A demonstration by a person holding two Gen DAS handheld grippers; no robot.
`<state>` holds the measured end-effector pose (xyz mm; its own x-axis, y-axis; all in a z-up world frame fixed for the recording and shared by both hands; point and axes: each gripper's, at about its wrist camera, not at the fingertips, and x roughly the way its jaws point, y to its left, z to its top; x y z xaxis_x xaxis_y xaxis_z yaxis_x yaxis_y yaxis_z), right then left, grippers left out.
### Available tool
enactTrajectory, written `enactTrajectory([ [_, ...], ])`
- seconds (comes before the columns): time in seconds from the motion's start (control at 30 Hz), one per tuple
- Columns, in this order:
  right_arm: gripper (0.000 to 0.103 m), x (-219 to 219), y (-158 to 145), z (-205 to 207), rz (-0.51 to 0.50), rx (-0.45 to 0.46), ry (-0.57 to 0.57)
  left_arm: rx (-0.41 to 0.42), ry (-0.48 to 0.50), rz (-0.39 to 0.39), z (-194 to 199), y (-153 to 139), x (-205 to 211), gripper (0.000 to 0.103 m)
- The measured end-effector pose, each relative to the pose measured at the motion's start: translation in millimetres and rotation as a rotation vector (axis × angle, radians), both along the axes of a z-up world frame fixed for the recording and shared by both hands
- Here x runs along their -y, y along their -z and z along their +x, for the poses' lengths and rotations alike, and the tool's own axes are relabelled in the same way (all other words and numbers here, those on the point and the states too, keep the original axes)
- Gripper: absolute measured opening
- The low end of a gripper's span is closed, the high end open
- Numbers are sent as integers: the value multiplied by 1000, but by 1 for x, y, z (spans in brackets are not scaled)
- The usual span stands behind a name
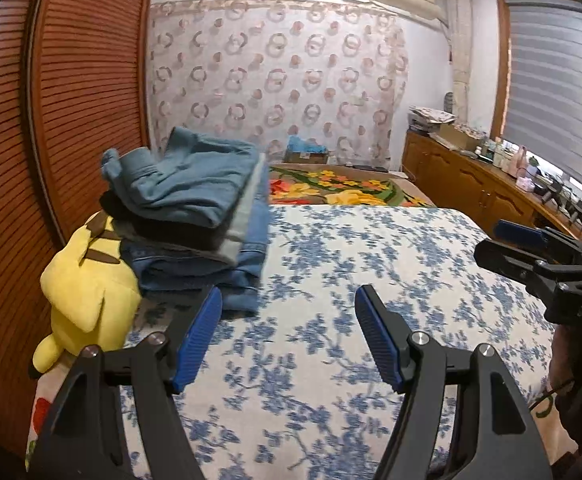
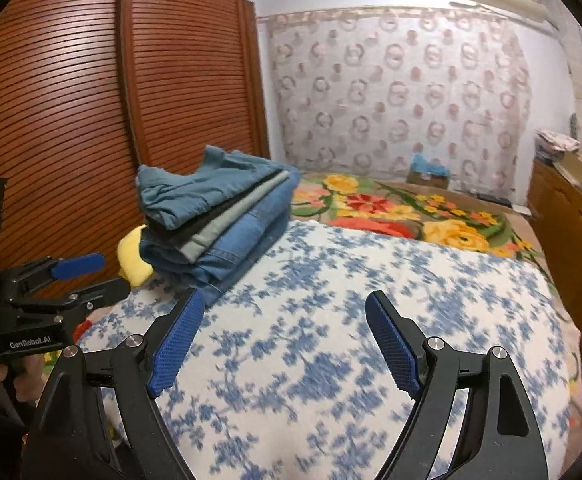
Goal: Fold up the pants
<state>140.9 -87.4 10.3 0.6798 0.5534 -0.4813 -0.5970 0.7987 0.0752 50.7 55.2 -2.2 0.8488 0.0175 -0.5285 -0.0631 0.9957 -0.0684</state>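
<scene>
Folded pants [image 1: 195, 216] stacked in a pile at the left of the bed [image 1: 371, 264], on the blue-flowered cover; teal pair on top, dark and grey layers beneath, blue denim at the bottom. Pile leaning slightly, edges roughly aligned. Yellow plush [image 1: 91, 292] pressed against the pile's near left side, next to the slatted wardrobe [image 1: 71, 100]. Floral blanket [image 1: 343, 190] spread beyond the cover, patterned curtain [image 1: 275, 80] behind it. Left gripper [image 1: 289, 308] above the cover just short of the pile, jaws apart, nothing between the blue pads. Right gripper [image 2: 285, 312] alongside, also over bare cover, jaws wide apart and empty. Neither gripper touching the pants. Cabinet [image 1: 471, 188] with clutter along the right wall
</scene>
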Motion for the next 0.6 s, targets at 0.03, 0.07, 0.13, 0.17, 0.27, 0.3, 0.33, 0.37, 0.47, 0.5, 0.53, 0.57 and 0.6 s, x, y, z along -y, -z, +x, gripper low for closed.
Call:
enactTrajectory([
  [0.03,85,6,0,-4,-1,2,8,-2,8,5,0,0,6,69],
  [0.07,85,11,-1,-8,-4,4,21,-4,13,7,0,0,10,69],
  [0.13,87,21,-1,-15,-5,6,42,-8,29,1,0,-1,18,69],
  [0.17,87,26,-2,-17,-4,4,46,-9,36,0,1,-1,22,69],
  [0.27,89,42,-2,-30,19,7,53,-7,58,7,3,-2,35,69],
  [0.3,89,43,-1,-31,22,4,58,-6,64,6,3,-2,41,70],
  [0.33,89,48,-1,-36,24,0,60,-7,70,6,3,-2,45,70],
  [0.37,89,52,-1,-39,20,3,75,-8,76,6,4,-2,49,70],
  [0.47,89,64,0,-47,3,23,129,-10,95,11,6,-1,60,70],
  [0.5,90,69,1,-48,-1,27,147,-10,102,11,6,-1,64,70],
  [0.53,90,73,1,-49,-2,26,166,-10,108,12,6,-2,67,70],
  [0.57,90,79,2,-50,2,21,180,-9,112,12,6,-2,70,70],
  [0.6,90,83,2,-49,5,18,192,-8,119,14,7,-3,73,70],
])
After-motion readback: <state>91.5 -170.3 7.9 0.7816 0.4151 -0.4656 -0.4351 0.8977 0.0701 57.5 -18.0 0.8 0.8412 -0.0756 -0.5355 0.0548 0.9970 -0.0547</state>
